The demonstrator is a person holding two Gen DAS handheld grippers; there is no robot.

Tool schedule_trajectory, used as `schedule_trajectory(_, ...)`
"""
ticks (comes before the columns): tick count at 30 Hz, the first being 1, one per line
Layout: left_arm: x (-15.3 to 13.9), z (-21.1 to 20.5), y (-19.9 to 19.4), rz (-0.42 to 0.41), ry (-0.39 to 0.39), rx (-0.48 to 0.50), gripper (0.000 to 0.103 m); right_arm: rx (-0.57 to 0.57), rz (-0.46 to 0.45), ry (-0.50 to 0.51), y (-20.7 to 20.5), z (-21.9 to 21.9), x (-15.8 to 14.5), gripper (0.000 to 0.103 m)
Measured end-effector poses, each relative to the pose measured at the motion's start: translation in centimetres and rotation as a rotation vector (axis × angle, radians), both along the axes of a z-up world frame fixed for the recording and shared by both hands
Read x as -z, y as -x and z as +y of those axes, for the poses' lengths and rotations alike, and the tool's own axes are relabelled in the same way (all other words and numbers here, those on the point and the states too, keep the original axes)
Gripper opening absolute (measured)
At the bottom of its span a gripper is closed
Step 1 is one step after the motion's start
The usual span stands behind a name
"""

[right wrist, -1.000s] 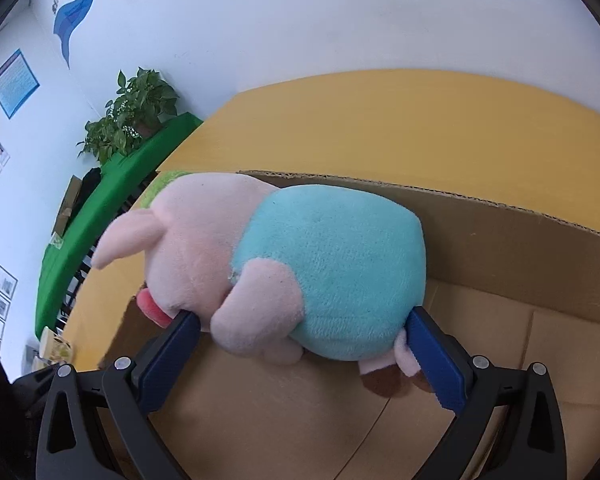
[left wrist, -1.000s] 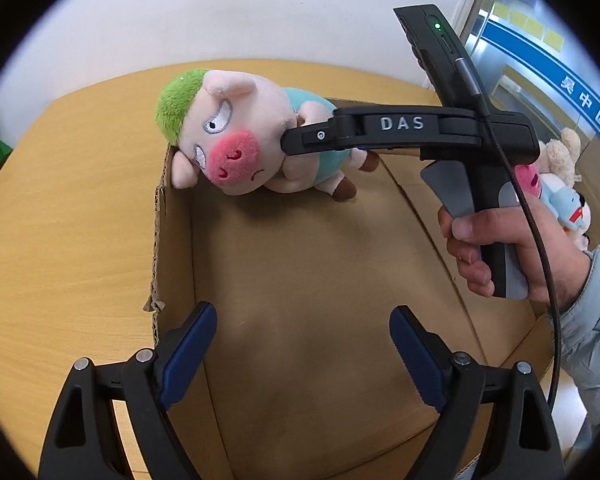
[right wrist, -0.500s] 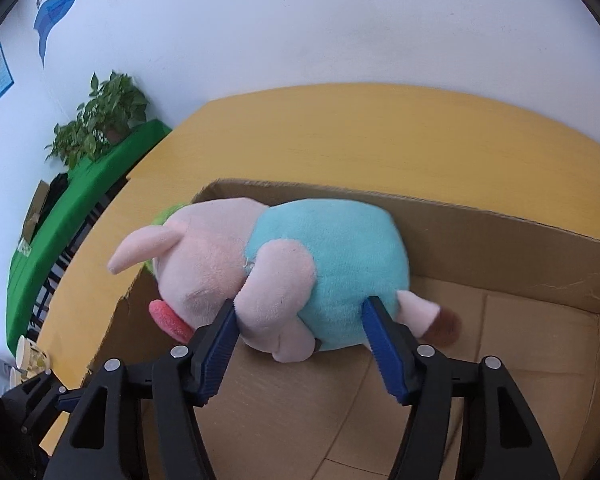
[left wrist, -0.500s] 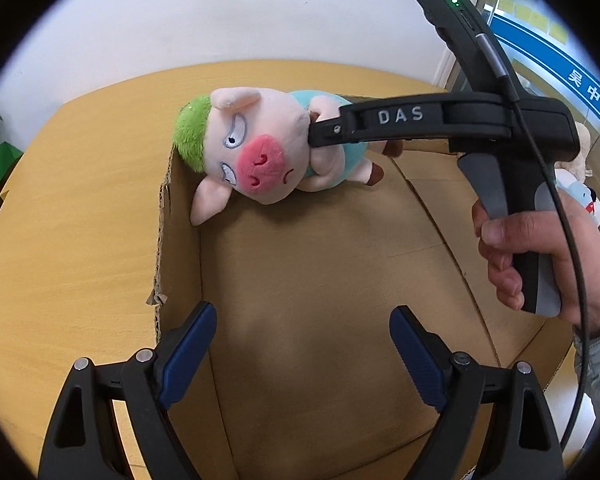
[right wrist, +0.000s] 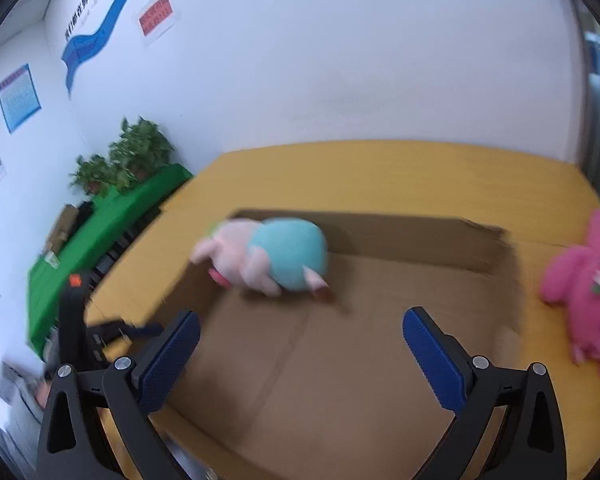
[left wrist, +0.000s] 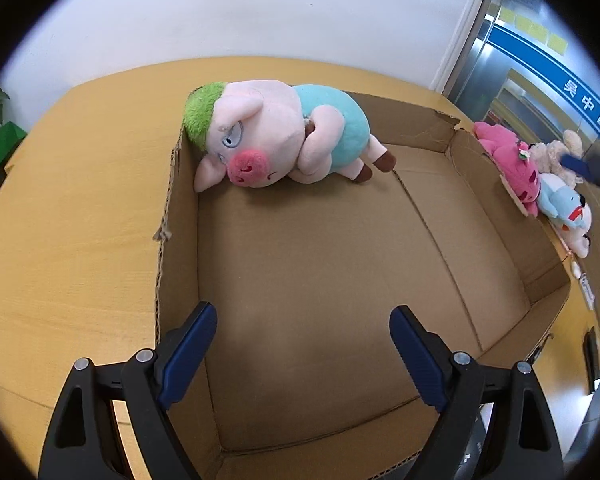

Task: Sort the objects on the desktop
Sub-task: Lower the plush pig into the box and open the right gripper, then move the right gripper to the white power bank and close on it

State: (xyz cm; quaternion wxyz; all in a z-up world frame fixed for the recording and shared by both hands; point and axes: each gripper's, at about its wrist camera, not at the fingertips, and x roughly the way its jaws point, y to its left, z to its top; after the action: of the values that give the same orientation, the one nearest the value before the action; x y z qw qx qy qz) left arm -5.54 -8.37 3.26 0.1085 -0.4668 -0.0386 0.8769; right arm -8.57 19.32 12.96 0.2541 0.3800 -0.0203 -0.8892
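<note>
So the pig plush (left wrist: 284, 136) is lying on its side in the far left corner of the cardboard box (left wrist: 180, 240), head pressed against the left wall. The box is sitting on the wooden table (left wrist: 72, 184). Left gripper (left wrist: 303, 350) is hanging over the near edge of the box, spread wide, holding nothing. Right gripper (right wrist: 302, 356) is gaping wide too, empty. A pink plush (right wrist: 584, 292) is lying outside the box's right wall with other soft toys (left wrist: 568, 204).

Potted plants (right wrist: 128, 160) on green cabinet (right wrist: 100, 228); posters (right wrist: 19, 96) on white wall (right wrist: 340, 60).
</note>
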Motion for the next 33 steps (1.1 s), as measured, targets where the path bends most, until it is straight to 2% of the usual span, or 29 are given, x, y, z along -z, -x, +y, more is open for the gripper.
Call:
schedule_trajectory(2, 0.1, 0.4, -0.6, 0.005, 0.017, -0.01, 0.089, 0.044, -0.033, -0.079, -2.3, 2.3, 1.8, 0.103)
schedule_trajectory(4, 0.3, 0.8, -1.2, 0.011, 0.038, -0.02, 0.089, 0.068, -0.113, -0.123, -3.7, 4.2, 4.7, 0.103)
schedule_trajectory(9, 0.9, 1.6, -2.5, -0.02, 0.068, -0.009, 0.089, 0.125, -0.173, -0.146, -6.0, 6.5, 8.5, 0.103)
schedule_trajectory(11, 1.1, 2.2, -3.1, -0.021, 0.115, -0.006, 0.089, 0.13, -0.2, -0.157, -6.6, 6.9, 9.8, 0.103)
schedule_trajectory(12, 1.2, 2.4, -3.4, -0.023, 0.134, -0.007, 0.089, 0.128, -0.183, -0.162, -7.2, 7.0, 9.9, 0.103)
schedule_trajectory(20, 0.9, 2.1, -4.8, -0.025, 0.133, -0.01, 0.089, 0.119, -0.157, -0.156, -8.7, 8.1, 10.0, 0.103)
schedule_trajectory(26, 0.0, 0.6, -4.8, 0.004, 0.067, -0.036, 0.089, 0.129, -0.153, -0.13, -9.5, 8.6, 9.6, 0.103)
schedule_trajectory(30, -2.9, -0.4, -6.6, 0.116, 0.025, -0.084, 0.089, 0.121, -0.087, -0.041, -11.7, 9.4, 7.1, 0.103)
schedule_trajectory(33, -5.6, 0.2, -8.8, 0.212, 0.037, -0.085, 0.089, 0.095, -0.006, -0.027, -14.5, 9.2, 4.9, 0.103)
